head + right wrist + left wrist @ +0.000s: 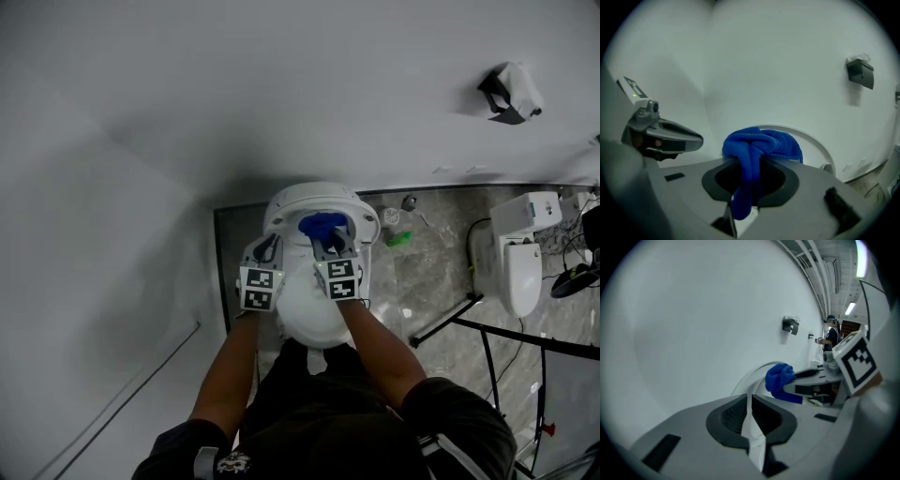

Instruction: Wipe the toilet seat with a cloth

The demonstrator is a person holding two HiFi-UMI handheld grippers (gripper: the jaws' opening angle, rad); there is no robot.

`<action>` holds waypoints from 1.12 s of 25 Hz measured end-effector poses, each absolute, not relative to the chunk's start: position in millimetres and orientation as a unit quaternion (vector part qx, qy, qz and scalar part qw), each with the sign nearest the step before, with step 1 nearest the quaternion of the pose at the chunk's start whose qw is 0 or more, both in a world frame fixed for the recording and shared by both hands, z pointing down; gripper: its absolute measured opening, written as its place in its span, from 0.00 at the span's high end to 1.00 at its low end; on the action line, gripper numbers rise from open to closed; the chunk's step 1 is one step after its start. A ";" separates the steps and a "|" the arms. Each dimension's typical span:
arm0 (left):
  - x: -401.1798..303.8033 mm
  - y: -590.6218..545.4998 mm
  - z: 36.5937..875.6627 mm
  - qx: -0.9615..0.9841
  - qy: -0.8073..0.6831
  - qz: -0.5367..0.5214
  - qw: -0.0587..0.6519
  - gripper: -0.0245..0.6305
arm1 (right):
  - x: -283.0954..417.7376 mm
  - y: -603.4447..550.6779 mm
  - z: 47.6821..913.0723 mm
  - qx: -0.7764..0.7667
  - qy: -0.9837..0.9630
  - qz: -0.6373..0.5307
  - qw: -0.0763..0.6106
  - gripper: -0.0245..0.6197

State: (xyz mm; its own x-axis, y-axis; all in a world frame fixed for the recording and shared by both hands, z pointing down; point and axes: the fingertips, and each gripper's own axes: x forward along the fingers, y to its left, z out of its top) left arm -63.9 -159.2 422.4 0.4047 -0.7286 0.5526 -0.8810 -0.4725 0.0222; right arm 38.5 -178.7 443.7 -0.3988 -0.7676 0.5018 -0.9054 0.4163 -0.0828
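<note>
A white toilet (319,314) stands against the wall below me, its seat (281,202) a pale ring at the far end. My right gripper (328,240) is shut on a bunched blue cloth (322,225), held against that ring. In the right gripper view the cloth (761,143) bulges over the jaws and hangs down between them, in front of the seat's curved rim (816,143). My left gripper (272,246) is at the ring's left edge. In its own view the left gripper (752,423) is shut on a thin white edge that looks like the seat, with the cloth (779,378) just beyond.
White walls close in behind and to the left. A paper holder (511,94) hangs on the back wall. On the grey stone floor to the right are a green object (398,240), a black stand (450,319) and a second toilet (517,262).
</note>
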 end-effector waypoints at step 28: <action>-26.2 -167.7 431.9 0.854 -0.390 0.337 0.077 0.71 | 133.6 -82.8 351.1 0.539 -0.813 0.205 0.087 0.83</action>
